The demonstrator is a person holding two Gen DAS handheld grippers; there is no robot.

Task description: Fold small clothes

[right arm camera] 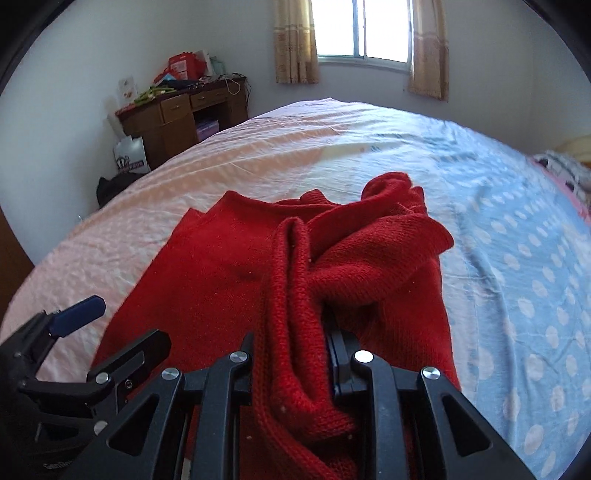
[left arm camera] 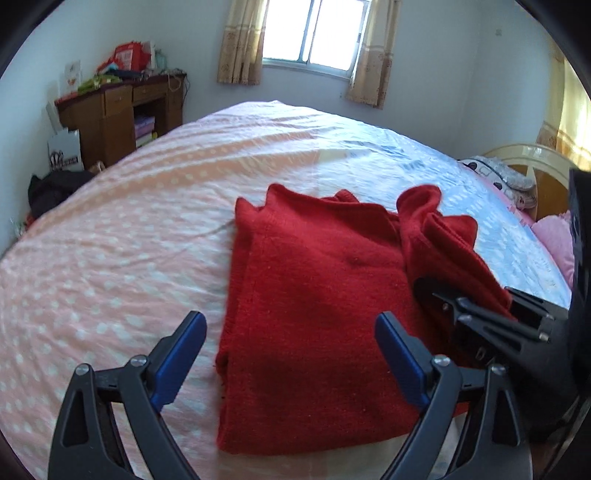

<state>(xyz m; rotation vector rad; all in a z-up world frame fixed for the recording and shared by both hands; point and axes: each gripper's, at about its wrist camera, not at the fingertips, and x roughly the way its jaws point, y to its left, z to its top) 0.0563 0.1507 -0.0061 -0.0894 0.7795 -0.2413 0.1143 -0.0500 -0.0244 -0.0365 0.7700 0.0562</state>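
Observation:
A red knitted sweater (left arm camera: 317, 295) lies partly folded on the bed, its body flat and its right side bunched and lifted. My left gripper (left arm camera: 291, 350) is open and empty, its blue pads (left arm camera: 184, 354) spread over the sweater's near left part, just above it. My right gripper (right arm camera: 295, 354) is shut on a thick fold of the sweater (right arm camera: 295, 295) at its right edge and holds it raised. It also shows in the left wrist view (left arm camera: 480, 325) at the right, with red cloth draped over it. The left gripper shows in the right wrist view (right arm camera: 74, 314) at the lower left.
The bed sheet (left arm camera: 129, 240) is pink with white dots on the left and blue (right arm camera: 517, 258) on the right. A wooden desk (left arm camera: 122, 107) with clutter stands at the far left wall. Pillows and a headboard (left arm camera: 517, 173) are at the right. A window (left arm camera: 317, 33) is behind.

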